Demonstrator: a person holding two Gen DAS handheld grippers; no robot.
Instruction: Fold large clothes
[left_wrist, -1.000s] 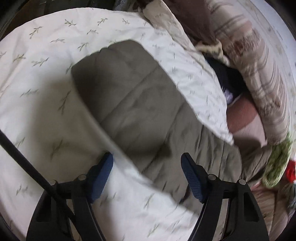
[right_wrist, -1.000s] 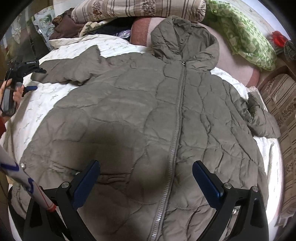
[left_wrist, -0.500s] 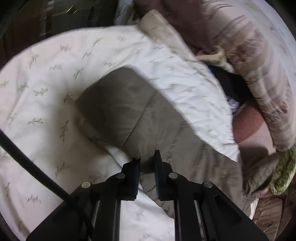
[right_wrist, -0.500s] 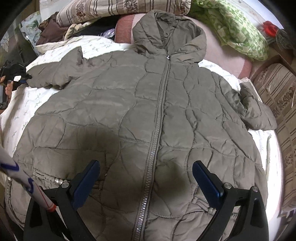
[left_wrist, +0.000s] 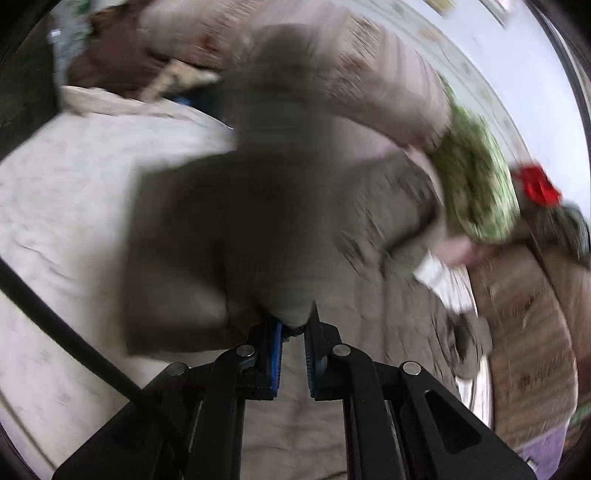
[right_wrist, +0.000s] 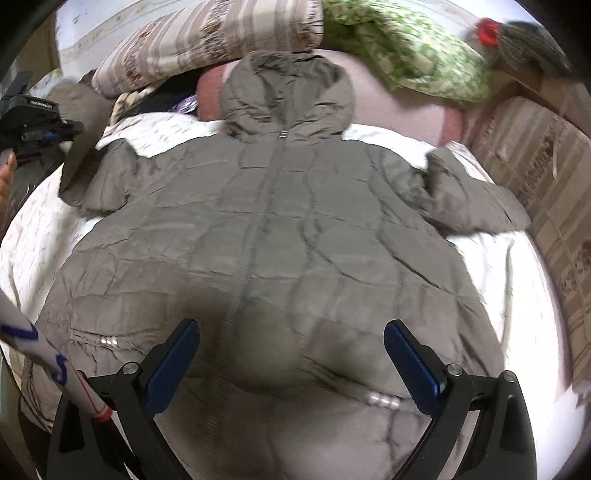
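An olive quilted hooded jacket (right_wrist: 295, 221) lies front up on the white sheet (right_wrist: 491, 258), zipped, with its hood (right_wrist: 288, 96) towards the pillows. My left gripper (left_wrist: 294, 325) is shut on the cuff of the jacket's left sleeve (left_wrist: 258, 221), which hangs lifted and blurred in front of the camera. The right wrist view shows that left gripper (right_wrist: 70, 129) raised at the far left, the sleeve trailing from it. My right gripper (right_wrist: 291, 350) hovers open over the jacket's lower front, nothing between its fingers. The other sleeve (right_wrist: 472, 199) lies folded at the right.
Striped pillows (right_wrist: 207, 44), a green patterned cloth (right_wrist: 413, 55) and a red item (right_wrist: 487, 31) are piled beyond the hood. Striped bedding (right_wrist: 535, 166) borders the right side. A white rod with blue marks (right_wrist: 55, 369) crosses the lower left. A black cable (left_wrist: 66, 339) runs beside my left gripper.
My left gripper closed on the sleeve cuff, then lifted it and swung it in over the jacket. My right gripper shifted sideways, staying open.
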